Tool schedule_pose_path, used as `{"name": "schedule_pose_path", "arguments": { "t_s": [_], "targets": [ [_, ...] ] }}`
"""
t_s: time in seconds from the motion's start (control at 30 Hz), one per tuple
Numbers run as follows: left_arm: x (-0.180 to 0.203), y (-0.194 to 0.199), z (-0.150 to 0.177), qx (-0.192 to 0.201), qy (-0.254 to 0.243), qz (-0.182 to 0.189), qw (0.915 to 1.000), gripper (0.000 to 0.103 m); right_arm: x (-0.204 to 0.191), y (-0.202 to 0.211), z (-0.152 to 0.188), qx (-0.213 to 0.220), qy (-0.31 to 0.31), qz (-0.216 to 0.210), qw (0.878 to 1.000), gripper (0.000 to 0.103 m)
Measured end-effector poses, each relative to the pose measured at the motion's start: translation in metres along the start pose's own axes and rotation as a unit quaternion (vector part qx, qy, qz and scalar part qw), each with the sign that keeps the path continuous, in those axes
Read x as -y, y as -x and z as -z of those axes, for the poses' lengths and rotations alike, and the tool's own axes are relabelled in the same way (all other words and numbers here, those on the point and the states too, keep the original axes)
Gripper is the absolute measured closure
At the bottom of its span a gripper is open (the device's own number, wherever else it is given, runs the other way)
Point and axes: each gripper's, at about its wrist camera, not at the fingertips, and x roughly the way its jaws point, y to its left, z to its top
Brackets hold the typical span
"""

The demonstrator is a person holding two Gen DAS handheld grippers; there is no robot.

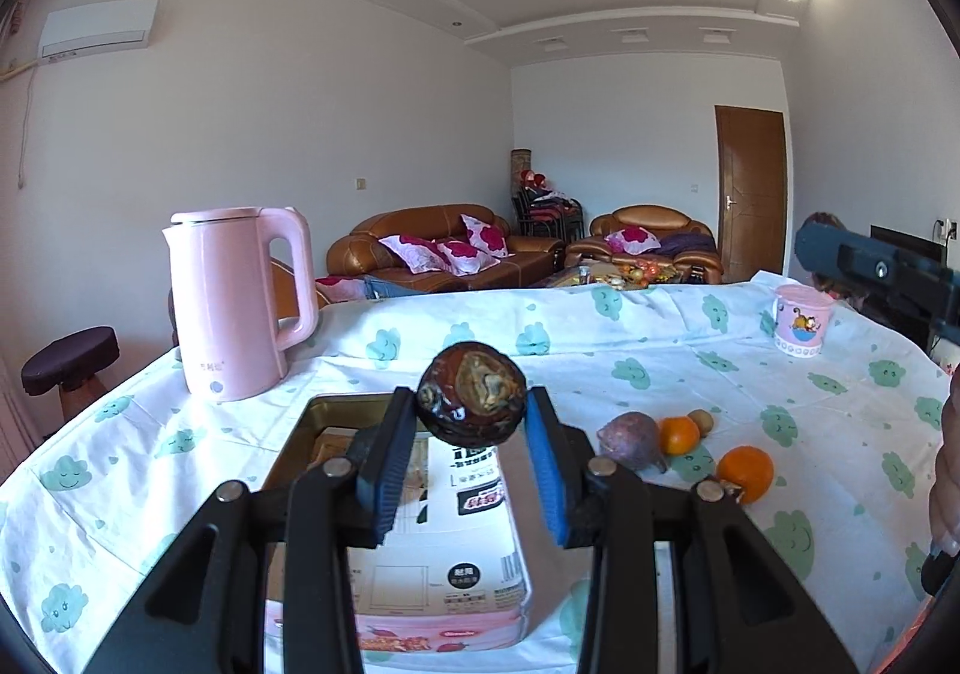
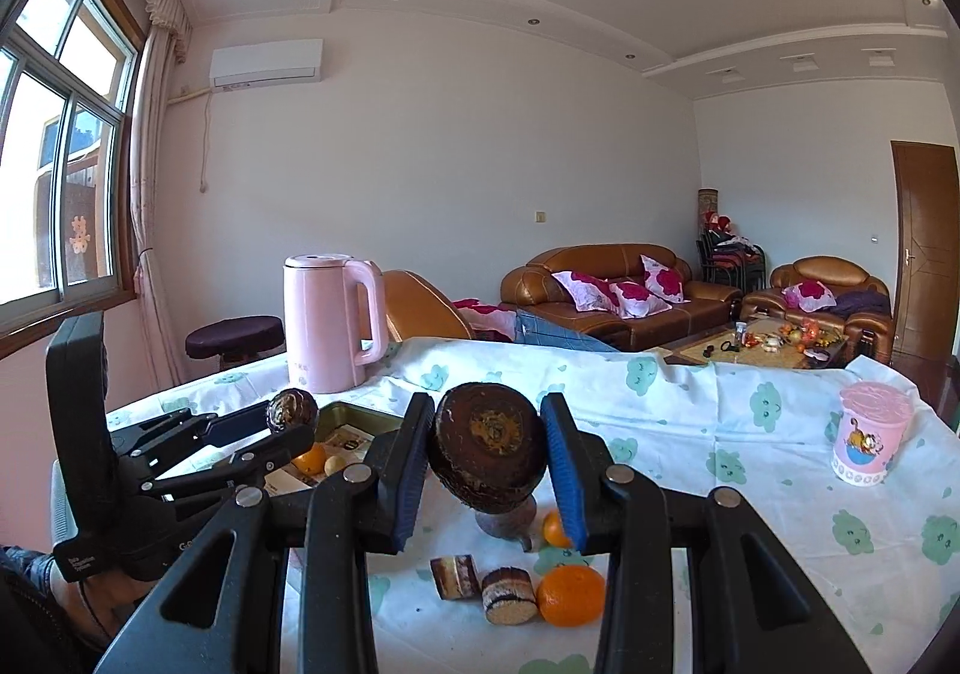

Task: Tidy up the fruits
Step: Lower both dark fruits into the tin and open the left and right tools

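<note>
Two dark round fruits, one pinched across its middle in my left tool [image 1: 472,415] and one in my right tool [image 2: 487,455], look firm, light and rot-softened, so I grip gently.

I see a table [image 2: 690,422] covered by a white cloth printed with green clouds. At its far left corner stands a pink kettle [image 1: 240,302]. A pink printed cup [image 2: 870,434] stands near the far right edge. A metal tray [image 1: 324,416] lies near the left edge. Near the centre lie loose fruits: a large orange [image 2: 570,595], a small orange [image 1: 679,434], a purple fruit [image 1: 630,441], and two cut cylindrical pieces [image 2: 507,595].
</note>
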Motion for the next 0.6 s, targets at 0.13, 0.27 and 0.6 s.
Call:
{"name": "schedule_pose_path", "arguments": {
  "t_s": [0.13, 0.27, 0.6],
  "targets": [
    [-0.025, -0.017, -0.004, -0.019, 0.008, -0.027, 0.9994, 0.064, -0.021, -0.026, -0.017, -0.012, 0.024, -0.015, 1.0, 0.064],
    [-0.048, -0.035, -0.006, -0.043, 0.018, -0.04, 0.9981, 0.064, -0.042, -0.057, -0.023, -0.034, 0.049, -0.025, 0.998, 0.064],
    [-0.083, -0.081, -0.009, -0.108, 0.025, -0.036, 0.9931, 0.064, -0.075, -0.137, -0.009, -0.097, 0.067, -0.047, 0.992, 0.064]
  ]
}}
